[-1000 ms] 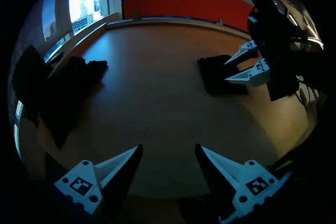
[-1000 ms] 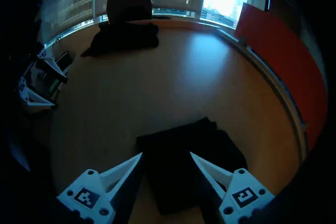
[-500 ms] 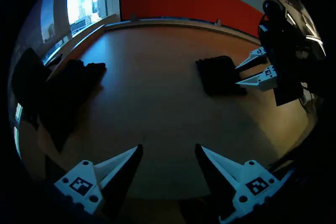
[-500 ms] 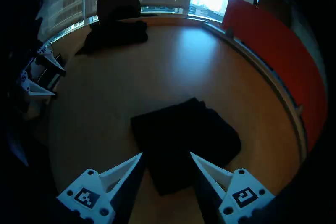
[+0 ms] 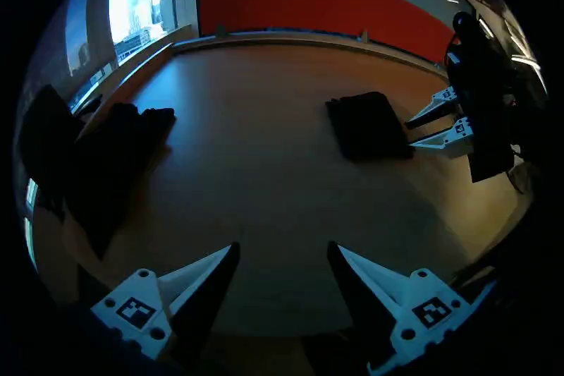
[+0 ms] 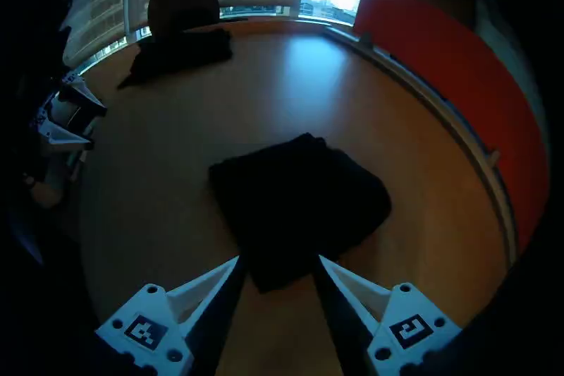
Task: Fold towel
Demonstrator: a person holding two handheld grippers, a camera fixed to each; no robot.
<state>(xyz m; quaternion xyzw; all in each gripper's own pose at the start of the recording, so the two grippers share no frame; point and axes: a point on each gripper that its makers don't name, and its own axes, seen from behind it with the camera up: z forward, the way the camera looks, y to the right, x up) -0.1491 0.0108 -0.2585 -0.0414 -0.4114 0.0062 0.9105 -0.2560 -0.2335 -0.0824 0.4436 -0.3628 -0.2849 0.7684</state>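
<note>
A dark towel [image 6: 299, 199] lies folded flat on the wooden table [image 6: 211, 115]; in the left gripper view the same folded towel [image 5: 366, 125] sits at the right middle. My right gripper [image 6: 278, 263] is open, fingertips just short of the towel's near edge, nothing between them. In the left gripper view that right gripper [image 5: 416, 132] hangs beside the towel's right edge. My left gripper [image 5: 282, 249] is open over bare table, far from the towel; it appears small in the right gripper view as the left gripper [image 6: 84, 122] at the left edge.
A heap of dark cloth [image 5: 120, 143] lies at the table's far side near a dark chair [image 6: 182, 5]. A red partition [image 5: 317, 2] runs along one table edge. Windows line the walls behind.
My right gripper has drawn back off the folded towel, which now lies wholly ahead of its fingertips. The left gripper has stayed put.
</note>
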